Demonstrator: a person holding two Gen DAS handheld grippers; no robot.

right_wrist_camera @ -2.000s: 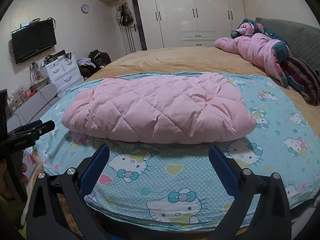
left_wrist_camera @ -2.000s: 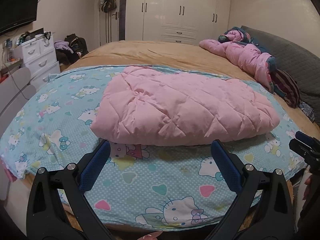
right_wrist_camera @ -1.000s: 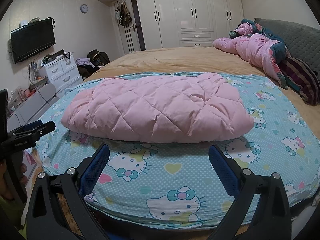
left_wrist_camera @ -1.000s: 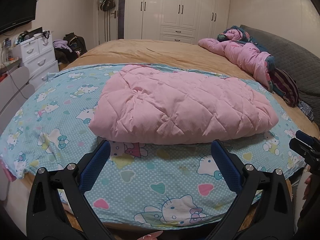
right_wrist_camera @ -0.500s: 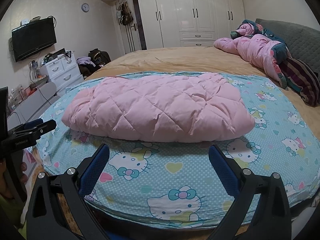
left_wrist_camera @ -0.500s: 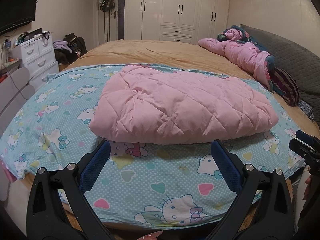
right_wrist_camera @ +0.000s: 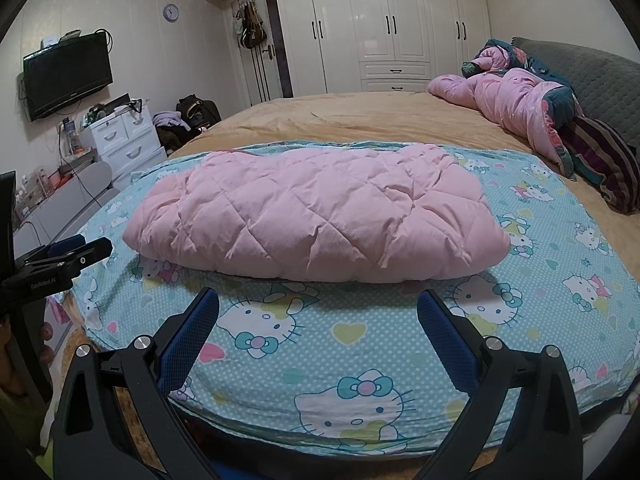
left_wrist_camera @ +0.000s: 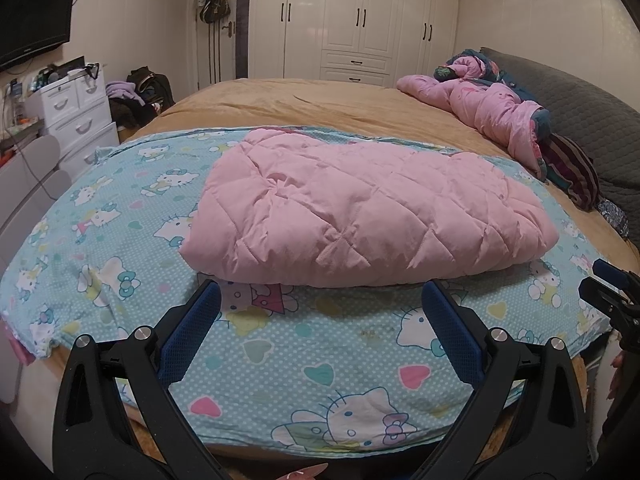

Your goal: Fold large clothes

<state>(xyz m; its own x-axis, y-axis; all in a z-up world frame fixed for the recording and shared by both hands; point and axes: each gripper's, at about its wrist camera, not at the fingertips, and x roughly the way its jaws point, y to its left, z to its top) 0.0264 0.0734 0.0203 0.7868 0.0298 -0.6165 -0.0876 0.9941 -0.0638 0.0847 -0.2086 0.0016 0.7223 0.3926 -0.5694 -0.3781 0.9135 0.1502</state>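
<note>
Pink quilted coat (left_wrist_camera: pixel 368 208), folded, on the bed's cartoon sheet (left_wrist_camera: pixel 256 360), just beyond both grippers' fingers (left_wrist_camera: pixel 192 328) (right_wrist_camera: pixel 444 336), spread apart, empty.

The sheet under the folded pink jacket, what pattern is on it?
The sheet is light blue with white dots, cartoon cats and hearts; clearest in the right wrist view.

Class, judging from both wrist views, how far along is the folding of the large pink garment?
Done: the pink quilted garment lies as a compact folded bundle on the cartoon-print sheet. In hand: nothing; the left gripper and right gripper are open, short of it. Left: perhaps one more fold, or nothing.
</note>
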